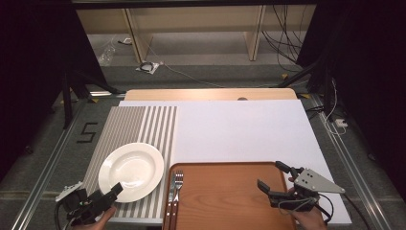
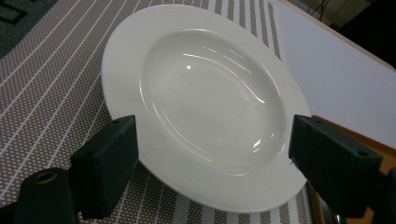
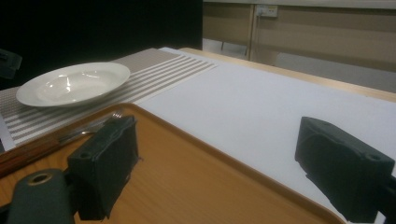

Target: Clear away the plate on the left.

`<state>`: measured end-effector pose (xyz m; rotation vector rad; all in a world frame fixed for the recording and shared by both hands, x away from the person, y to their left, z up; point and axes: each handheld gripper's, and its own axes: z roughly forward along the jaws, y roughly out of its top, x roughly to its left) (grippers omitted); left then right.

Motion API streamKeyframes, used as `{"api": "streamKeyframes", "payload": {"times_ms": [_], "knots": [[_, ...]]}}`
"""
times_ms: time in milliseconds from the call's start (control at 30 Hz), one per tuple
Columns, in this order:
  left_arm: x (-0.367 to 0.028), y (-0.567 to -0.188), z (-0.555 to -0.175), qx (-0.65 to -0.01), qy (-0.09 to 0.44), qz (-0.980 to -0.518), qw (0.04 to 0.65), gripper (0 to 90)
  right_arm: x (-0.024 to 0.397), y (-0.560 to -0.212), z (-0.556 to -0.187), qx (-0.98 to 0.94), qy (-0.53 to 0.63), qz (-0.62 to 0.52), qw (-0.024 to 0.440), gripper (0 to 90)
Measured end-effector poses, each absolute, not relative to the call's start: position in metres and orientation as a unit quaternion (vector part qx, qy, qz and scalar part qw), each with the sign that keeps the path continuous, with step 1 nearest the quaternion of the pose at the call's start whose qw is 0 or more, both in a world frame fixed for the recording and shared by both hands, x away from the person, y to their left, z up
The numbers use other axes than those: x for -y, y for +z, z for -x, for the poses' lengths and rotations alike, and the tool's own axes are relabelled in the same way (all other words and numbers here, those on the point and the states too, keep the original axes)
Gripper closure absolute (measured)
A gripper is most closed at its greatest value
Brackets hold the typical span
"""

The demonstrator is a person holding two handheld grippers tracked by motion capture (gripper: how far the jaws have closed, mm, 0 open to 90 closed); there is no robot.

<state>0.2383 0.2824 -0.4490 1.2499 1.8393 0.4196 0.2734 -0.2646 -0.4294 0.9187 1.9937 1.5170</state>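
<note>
White board covers most of the desk (image 1: 239,129), its far and right stretches bare and open for moving — a wooden edge shows beyond it, then grey floor with loose cables. At the near left lies a striped placemat (image 1: 143,120), and on it the white plate (image 1: 130,171), round and deep-welled, its rim well inside the mat's edges. My left tool (image 1: 116,189) hangs at the plate's near rim, jaws spread wide; in the left gripper view they frame the plate (image 2: 210,107) on either side, and I cannot tell whether they touch it. Just right of the plate sits a brown tray (image 1: 230,196) at the desk's near edge, with a fork (image 1: 178,184) and a knife (image 1: 171,189) lying side by side along its left wall, tips pointing away from me. My right tool (image 1: 272,177) hovers over the tray's right part, jaws spread, holding nothing. On the floor left of the desk, a mark reads "5" (image 1: 87,132).
</note>
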Motion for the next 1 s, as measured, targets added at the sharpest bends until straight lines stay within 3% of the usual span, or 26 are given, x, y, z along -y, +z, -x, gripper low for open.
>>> {"api": "streamKeyframes", "payload": {"times_ms": [1000], "knots": [[-0.299, -0.481, -0.233, -0.804, 0.019, -0.337, 0.489, 18.6, 0.263, -0.430, -0.273, -0.727, 0.552, -0.335, 0.233, 14.1]]}}
